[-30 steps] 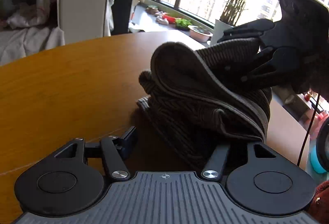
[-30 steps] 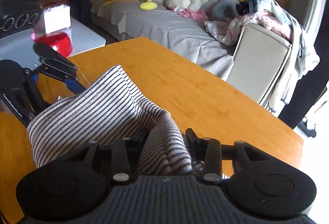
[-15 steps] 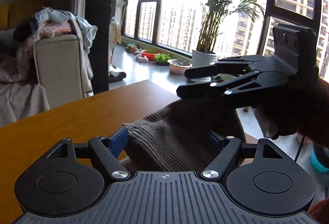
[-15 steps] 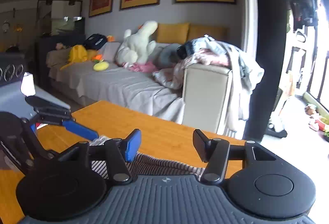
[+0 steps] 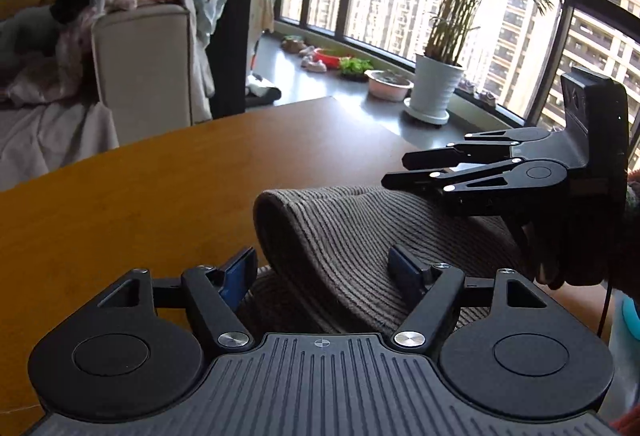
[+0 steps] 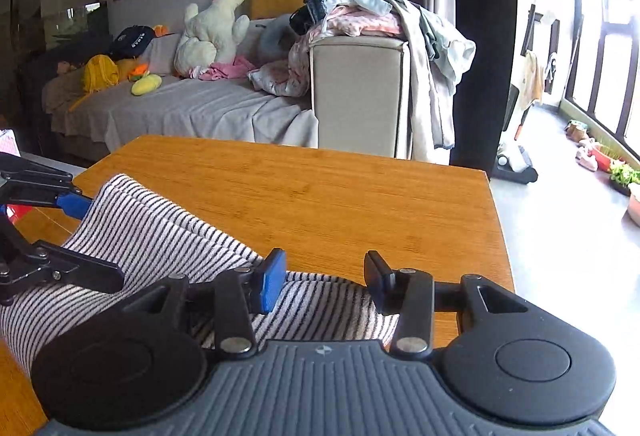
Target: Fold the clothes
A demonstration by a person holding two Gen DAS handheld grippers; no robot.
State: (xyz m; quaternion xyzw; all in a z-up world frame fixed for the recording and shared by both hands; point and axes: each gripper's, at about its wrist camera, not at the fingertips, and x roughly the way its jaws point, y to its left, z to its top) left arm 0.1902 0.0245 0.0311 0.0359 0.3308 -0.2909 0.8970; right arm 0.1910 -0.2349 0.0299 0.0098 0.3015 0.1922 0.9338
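Striped garment on table; both grippers spread; no legible writing.

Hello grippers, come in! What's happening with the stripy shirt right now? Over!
Left gripper open, fingers either side of a fold. Right gripper open above its edge. Stripy shirt bunched on the wooden table. Nothing in the way.

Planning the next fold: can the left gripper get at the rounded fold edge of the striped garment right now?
Probably yes. The left gripper is open, the fold edge of the striped garment lies just ahead between its fingers, and the right gripper sits off to the side.
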